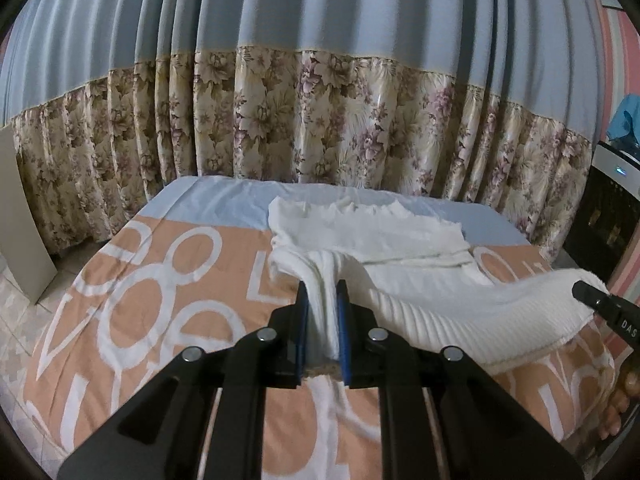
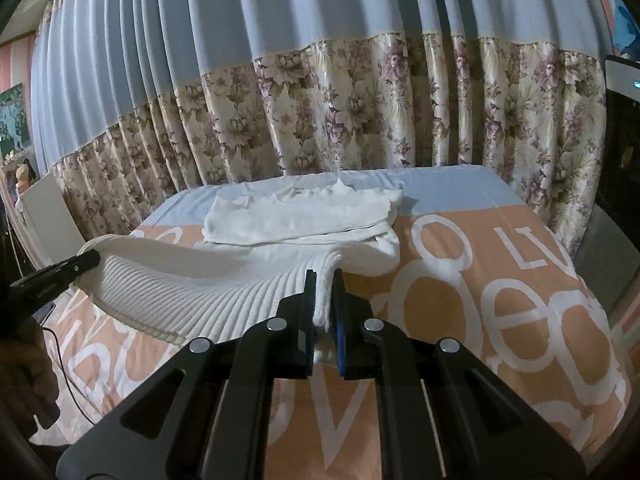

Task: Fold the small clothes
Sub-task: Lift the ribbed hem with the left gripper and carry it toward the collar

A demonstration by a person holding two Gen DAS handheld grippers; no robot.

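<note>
A white ribbed garment (image 1: 400, 240) lies partly folded on a table covered with an orange, white and blue cloth (image 1: 160, 280). My left gripper (image 1: 323, 292) is shut on the garment's near left corner and holds it lifted. My right gripper (image 2: 325, 280) is shut on the near right corner of the same garment (image 2: 304, 216). The ribbed hem (image 2: 192, 292) hangs stretched between the two grippers above the cloth. The right gripper's tip shows in the left wrist view (image 1: 592, 296), and the left gripper's tip shows in the right wrist view (image 2: 76, 266).
A blue and floral curtain (image 1: 320, 120) hangs right behind the table. A dark appliance (image 1: 608, 220) stands at the right. A pale board (image 1: 20, 220) leans at the left. A thin cable (image 2: 68, 384) hangs at the table's left edge.
</note>
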